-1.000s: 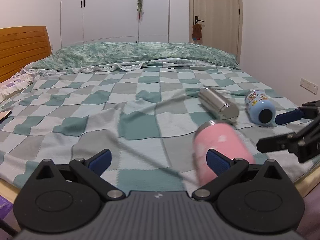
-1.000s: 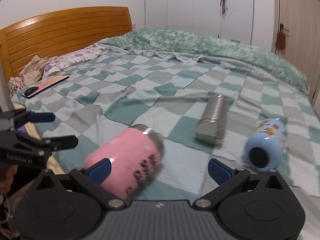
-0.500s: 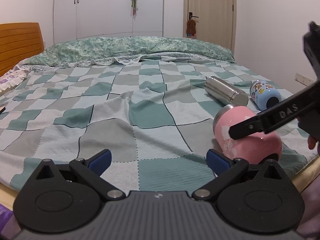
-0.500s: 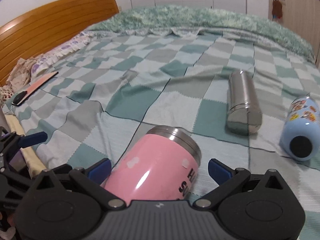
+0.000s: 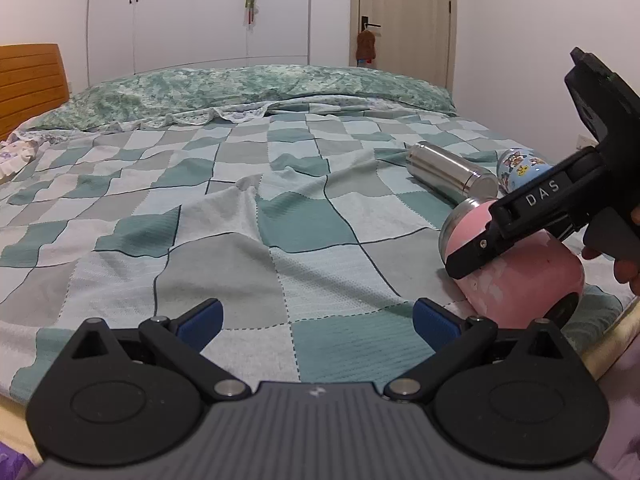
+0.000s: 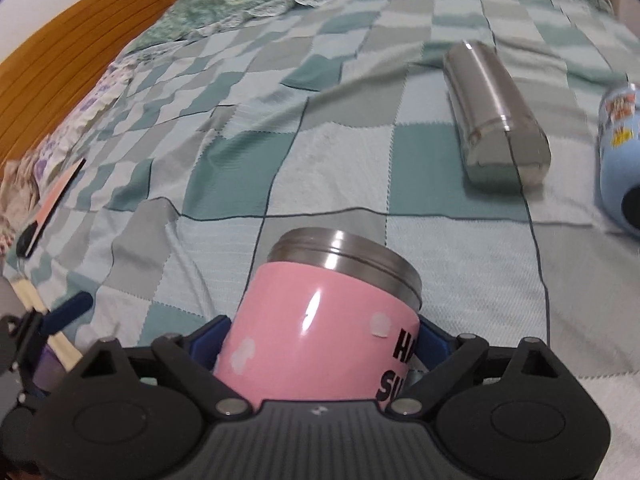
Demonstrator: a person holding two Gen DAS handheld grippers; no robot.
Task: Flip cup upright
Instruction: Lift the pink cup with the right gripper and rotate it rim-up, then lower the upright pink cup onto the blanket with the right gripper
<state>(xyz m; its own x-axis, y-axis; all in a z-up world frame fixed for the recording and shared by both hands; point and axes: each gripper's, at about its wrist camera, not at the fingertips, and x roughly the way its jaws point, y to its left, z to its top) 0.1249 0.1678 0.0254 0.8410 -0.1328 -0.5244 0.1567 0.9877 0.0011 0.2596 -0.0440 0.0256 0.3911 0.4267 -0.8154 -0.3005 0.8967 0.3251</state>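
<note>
Pink cup (image 6: 320,332): lying on its side at the near right edge of the bed (image 5: 256,248), steel rim pointing far.
Right gripper (image 6: 322,344): blue pads pressed on both sides of the cup.
Left gripper (image 5: 316,316): jaws spread wide over the checked blanket, holding nothing.
Steel flask (image 6: 496,116): on its side, beyond the cup.
Blue bottle (image 6: 620,160): far right, also on its side.

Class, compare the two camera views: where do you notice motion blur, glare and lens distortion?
Right wrist view: steel flask and blue bottle are smeared by motion blur, and a white glare streak sits on the pink cup. Left wrist view: sharp, evenly lit; fisheye bends the wardrobe lines.
</note>
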